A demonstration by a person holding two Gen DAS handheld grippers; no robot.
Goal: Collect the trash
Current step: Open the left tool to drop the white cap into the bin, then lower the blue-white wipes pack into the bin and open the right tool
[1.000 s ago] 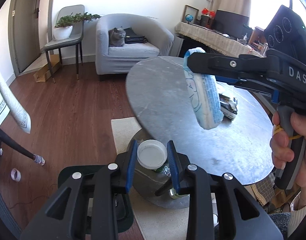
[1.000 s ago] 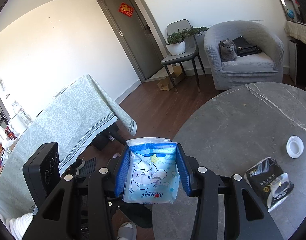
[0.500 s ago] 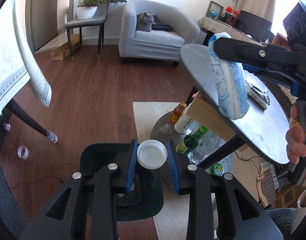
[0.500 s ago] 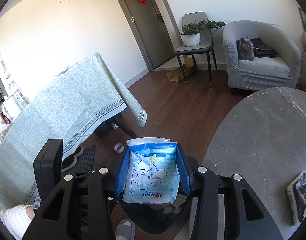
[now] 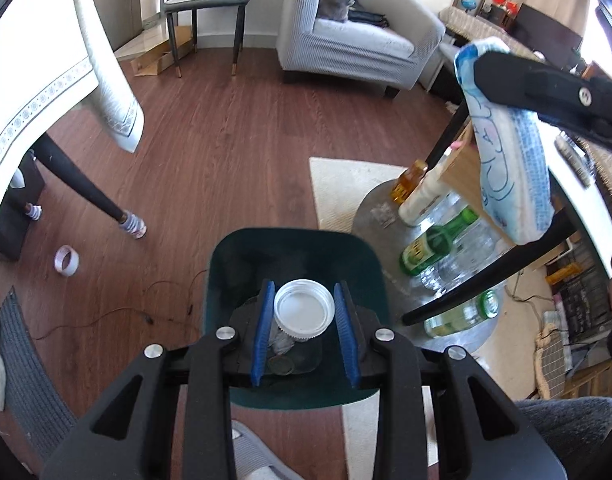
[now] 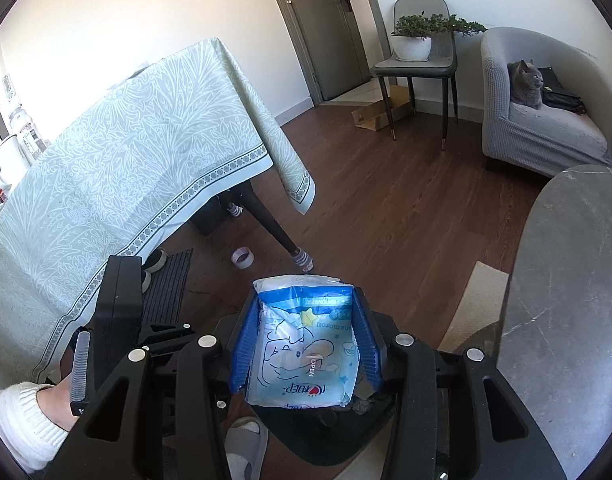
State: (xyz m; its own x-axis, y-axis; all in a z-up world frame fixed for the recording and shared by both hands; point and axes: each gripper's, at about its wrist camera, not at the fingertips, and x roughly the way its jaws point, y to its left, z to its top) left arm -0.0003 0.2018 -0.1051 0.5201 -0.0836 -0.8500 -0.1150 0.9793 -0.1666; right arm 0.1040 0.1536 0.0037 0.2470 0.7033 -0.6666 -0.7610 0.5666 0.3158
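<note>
Above the bin [image 5: 221, 264] — left gripper [image 5: 303, 312] clamps a cap [image 5: 303, 312].

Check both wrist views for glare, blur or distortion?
Left wrist: strong fisheye bending, black corners; window glare blows out the table edge at right; lid in the tongs is sharp. Right wrist: same fisheye curve; even daylight, wall slightly overexposed; wipes pack sharp, its print readable.

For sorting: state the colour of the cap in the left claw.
White cap; clearest in the left wrist view.
</note>
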